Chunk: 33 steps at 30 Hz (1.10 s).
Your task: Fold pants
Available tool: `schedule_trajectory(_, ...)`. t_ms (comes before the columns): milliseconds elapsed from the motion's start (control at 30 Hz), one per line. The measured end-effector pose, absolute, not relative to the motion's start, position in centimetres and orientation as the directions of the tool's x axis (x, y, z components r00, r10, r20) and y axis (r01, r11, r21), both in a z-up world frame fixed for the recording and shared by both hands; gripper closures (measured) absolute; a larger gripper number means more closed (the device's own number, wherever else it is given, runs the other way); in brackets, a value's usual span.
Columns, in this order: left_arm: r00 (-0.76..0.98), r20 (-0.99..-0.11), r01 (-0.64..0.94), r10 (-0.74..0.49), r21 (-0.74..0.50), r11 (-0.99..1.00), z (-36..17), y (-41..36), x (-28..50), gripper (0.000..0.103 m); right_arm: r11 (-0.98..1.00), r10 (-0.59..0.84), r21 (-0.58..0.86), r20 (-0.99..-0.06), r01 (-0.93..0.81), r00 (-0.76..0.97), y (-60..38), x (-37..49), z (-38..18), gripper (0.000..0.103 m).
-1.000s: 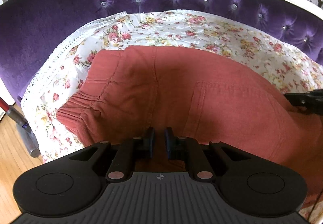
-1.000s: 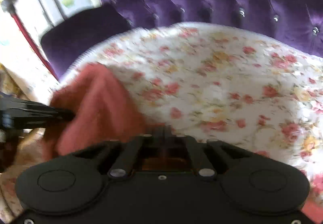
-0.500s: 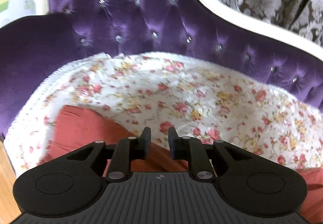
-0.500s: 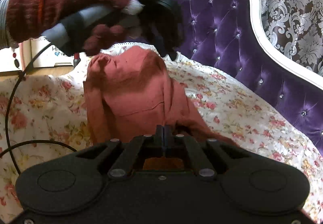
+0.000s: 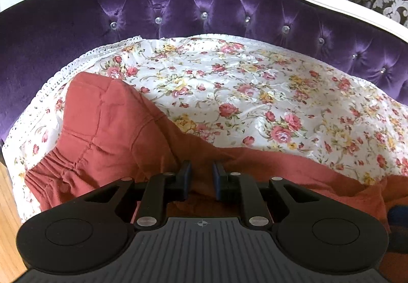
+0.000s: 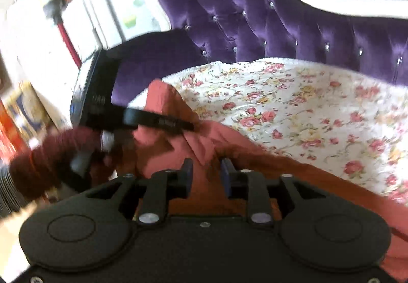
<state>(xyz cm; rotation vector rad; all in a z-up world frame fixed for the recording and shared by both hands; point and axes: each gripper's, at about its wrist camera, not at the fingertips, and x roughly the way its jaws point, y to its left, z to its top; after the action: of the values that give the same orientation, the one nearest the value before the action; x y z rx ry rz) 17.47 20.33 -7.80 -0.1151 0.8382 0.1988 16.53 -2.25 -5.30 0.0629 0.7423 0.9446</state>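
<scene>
The rust-red pants [image 5: 107, 130] lie bunched along the near edge of a floral sheet [image 5: 255, 94], waistband at the left. My left gripper [image 5: 201, 168] is shut on a raised fold of them, and cloth fills the narrow gap between its fingers. In the right wrist view the pants [image 6: 158, 140] run from left to lower right. My right gripper [image 6: 206, 165] hangs over them with its jaws opening; a fold lies between the fingers and the pads stand clear of it. The left gripper [image 6: 188, 127], held by a dark red gloved hand [image 6: 38, 163], pinches the cloth just ahead.
The sheet [image 6: 306, 109] covers the seat of a purple tufted sofa [image 5: 178, 2] with a white frame; its back and arm rise behind and to the left. Wooden floor [image 5: 5, 206] shows at the far left. The right wrist view is blurred.
The pants, held up between both grippers half a second ago, have come down onto the sheet. The right jaws, then shut on the cloth, have parted. The left gripper still holds its fold.
</scene>
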Motion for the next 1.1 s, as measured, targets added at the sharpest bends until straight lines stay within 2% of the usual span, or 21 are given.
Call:
schedule_trajectory(233, 0.699, -0.705, -0.233, 0.121, -0.064, 0.970, -5.0, 21.5, 15.8, 0.085, 0.590, 0.745, 0.406, -0.606, -0.698, 0.277, -0.2, 18.8, -6.5, 0.065)
schedule_trajectory(300, 0.696, -0.702, -0.260, 0.151, -0.050, 0.964, -4.5, 22.1, 15.1, 0.081, 0.598, 0.738, 0.394, -0.611, -0.698, 0.287, 0.2, 18.7, -6.5, 0.065)
schedule_trajectory(400, 0.678, -0.714, -0.285, 0.175, -0.036, 0.958, -4.8, 23.2, 14.1, 0.081, 0.615, 0.728, 0.364, -0.604, -0.700, 0.325, 0.5, 18.8, -6.1, 0.079)
schedule_trajectory(433, 0.665, -0.726, -0.290, 0.177, -0.033, 0.957, -5.2, 23.6, 14.0, 0.081, 0.631, 0.715, 0.338, -0.603, -0.698, 0.354, 0.5, 18.9, -5.9, 0.095)
schedule_trajectory(600, 0.601, -0.779, -0.277, 0.178, 0.006, 0.961, -7.8, 24.6, 14.1, 0.081, 0.782, 0.578, 0.171, -0.557, -0.599, 0.596, 0.4, 22.7, -5.0, 0.096)
schedule_trajectory(667, 0.605, -0.774, -0.270, 0.184, 0.018, 0.963, -7.9, 24.4, 14.0, 0.081, 0.799, 0.558, 0.175, -0.573, -0.576, 0.600, 0.6, 25.1, -5.7, 0.098)
schedule_trajectory(833, 0.613, -0.767, -0.247, 0.192, 0.045, 0.968, -8.2, 24.0, 13.8, 0.080, 0.826, 0.472, 0.122, -0.683, -0.551, 0.557, 2.6, 28.4, -9.7, 0.099)
schedule_trajectory(900, 0.616, -0.765, -0.243, 0.187, 0.041, 0.969, -8.3, 24.1, 13.7, 0.081, 0.826, 0.469, 0.104, -0.671, -0.553, 0.574, 2.5, 28.0, -10.7, 0.100)
schedule_trajectory(933, 0.615, -0.767, -0.243, 0.185, 0.039, 0.969, -8.2, 24.2, 13.7, 0.081, 0.826, 0.470, 0.101, -0.665, -0.554, 0.580, 2.3, 27.8, -10.8, 0.097)
schedule_trajectory(967, 0.612, -0.769, -0.244, 0.184, 0.037, 0.969, -8.1, 24.2, 13.8, 0.081, 0.824, 0.476, 0.103, -0.661, -0.557, 0.581, 2.0, 27.6, -10.5, 0.084)
schedule_trajectory(1033, 0.609, -0.768, -0.256, 0.196, 0.044, 0.966, -7.5, 24.0, 13.8, 0.081, 0.839, 0.456, 0.075, -0.639, -0.540, 0.620, 1.3, 26.8, -9.2, 0.064)
schedule_trajectory(1100, 0.630, -0.748, -0.251, 0.209, 0.059, 0.966, -6.5, 23.3, 13.2, 0.081, 0.851, 0.446, 0.047, -0.591, -0.524, 0.672, 0.1, 25.4, -7.3, 0.064)
